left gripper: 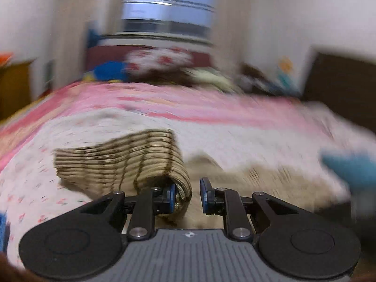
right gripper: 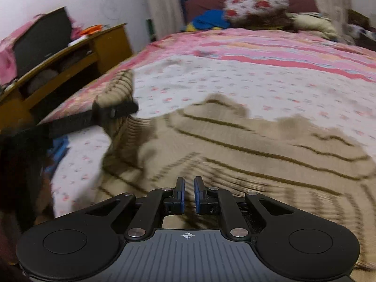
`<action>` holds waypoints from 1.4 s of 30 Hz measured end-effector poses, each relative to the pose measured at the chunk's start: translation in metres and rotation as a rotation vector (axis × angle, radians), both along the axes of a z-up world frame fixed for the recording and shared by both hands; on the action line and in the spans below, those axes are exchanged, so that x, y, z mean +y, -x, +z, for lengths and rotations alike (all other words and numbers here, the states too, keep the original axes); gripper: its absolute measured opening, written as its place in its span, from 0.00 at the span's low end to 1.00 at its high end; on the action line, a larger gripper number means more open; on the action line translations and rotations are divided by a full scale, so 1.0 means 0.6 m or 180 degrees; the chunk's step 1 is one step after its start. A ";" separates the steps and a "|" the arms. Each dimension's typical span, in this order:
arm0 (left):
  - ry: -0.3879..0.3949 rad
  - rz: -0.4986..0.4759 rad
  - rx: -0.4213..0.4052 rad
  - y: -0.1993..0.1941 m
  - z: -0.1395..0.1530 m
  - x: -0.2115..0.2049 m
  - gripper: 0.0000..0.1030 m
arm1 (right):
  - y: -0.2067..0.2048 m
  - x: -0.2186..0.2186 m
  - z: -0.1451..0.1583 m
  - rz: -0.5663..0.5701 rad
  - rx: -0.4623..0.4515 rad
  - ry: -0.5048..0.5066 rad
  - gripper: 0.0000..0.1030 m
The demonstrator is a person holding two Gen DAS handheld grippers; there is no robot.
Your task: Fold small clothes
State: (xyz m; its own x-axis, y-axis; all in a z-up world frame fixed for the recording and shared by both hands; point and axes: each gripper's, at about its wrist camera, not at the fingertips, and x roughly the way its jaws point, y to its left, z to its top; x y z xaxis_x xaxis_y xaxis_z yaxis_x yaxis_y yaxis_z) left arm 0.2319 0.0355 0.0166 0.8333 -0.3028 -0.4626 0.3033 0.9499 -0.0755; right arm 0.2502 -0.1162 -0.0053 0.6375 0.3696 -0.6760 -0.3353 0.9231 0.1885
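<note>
right wrist: wooden desk [right gripper: 70, 54] beside bed [right gripper: 258, 75].

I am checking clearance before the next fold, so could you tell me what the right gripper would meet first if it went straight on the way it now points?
Most likely the beige striped garment, which is spread on the bed directly ahead of the right gripper. Its fingers stand slightly apart with nothing between them. Depth is uncertain given the blur.

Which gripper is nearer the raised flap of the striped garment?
Left. The left gripper has the flap draped over one finger, jaws open. The right gripper sits apart, low over the flat part of the garment, holding nothing.
</note>
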 end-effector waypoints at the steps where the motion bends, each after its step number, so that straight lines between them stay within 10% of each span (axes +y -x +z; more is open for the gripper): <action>1: -0.0171 -0.0120 0.0015 0.008 -0.006 -0.014 0.25 | 0.003 -0.019 0.002 -0.0087 0.0011 0.0003 0.11; 10: -0.0472 -0.0329 0.0242 0.031 -0.036 -0.065 0.34 | 0.000 -0.083 0.035 -0.0365 -0.0099 0.0054 0.11; 30: 0.0146 -0.0355 0.0444 0.033 -0.056 -0.014 0.35 | -0.148 0.210 0.013 0.0608 0.0023 0.0823 0.34; 37: 0.0183 -0.0324 0.0444 0.038 -0.054 -0.013 0.35 | -0.142 0.202 0.008 0.0429 -0.0069 0.1065 0.10; 42: 0.0163 -0.0311 0.0424 0.042 -0.056 -0.013 0.35 | -0.121 0.120 0.049 0.0080 -0.0095 0.0644 0.09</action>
